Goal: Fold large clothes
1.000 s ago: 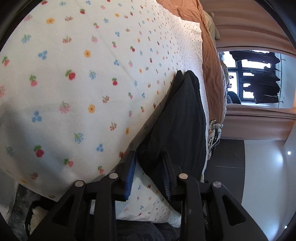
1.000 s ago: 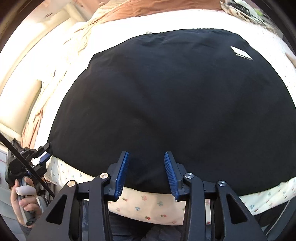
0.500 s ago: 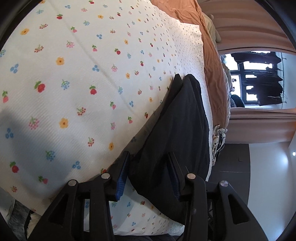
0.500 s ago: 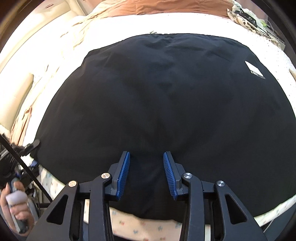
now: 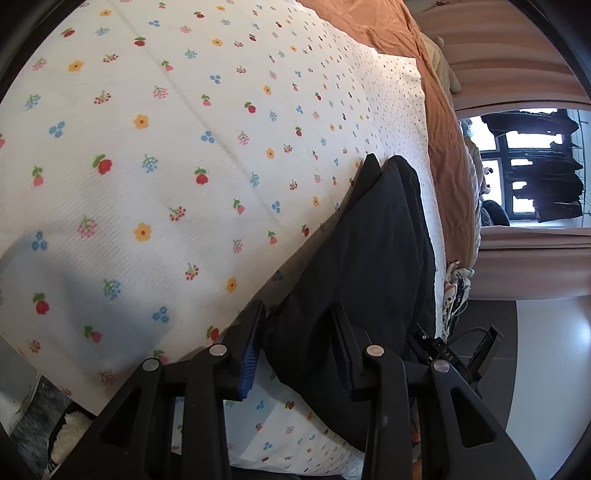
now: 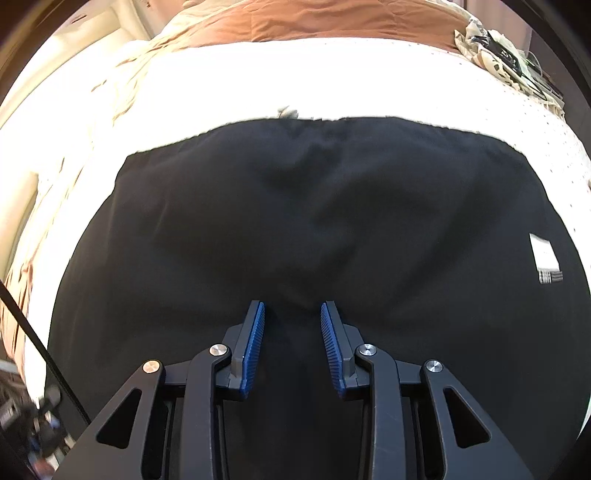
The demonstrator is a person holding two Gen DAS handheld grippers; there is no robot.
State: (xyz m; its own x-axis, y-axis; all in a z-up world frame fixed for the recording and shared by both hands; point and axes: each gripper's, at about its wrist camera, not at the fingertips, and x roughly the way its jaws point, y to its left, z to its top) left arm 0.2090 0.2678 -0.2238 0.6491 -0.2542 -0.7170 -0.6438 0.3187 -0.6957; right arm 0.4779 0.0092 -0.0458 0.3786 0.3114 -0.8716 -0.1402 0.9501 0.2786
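Black garment [image 6: 295, 206] is spread flat on the bed [image 5: 184, 147], unfolded; left tool [image 5: 295, 347] and right tool [image 6: 291, 339] are closing around its fabric, not yet pinched.

Left wrist view: close, angled down along the black fabric garment [image 5: 369, 266] edge on the bed. Right wrist view: steeper, directly above it [image 6: 295, 221]. Both share that garment.

Bed [image 5: 184, 184] covered by a white sheet [image 5: 155, 122] printed with small red, blue and yellow flowers. Spread flat on the sheet, a black garment [image 6: 295, 229] with a white label [image 6: 546, 258] near its right edge. Beyond it, a rumpled rust-brown blanket [image 6: 314, 22] across the far end. At the far right corner, a small patterned heap [image 6: 506, 55], too unclear to identify.
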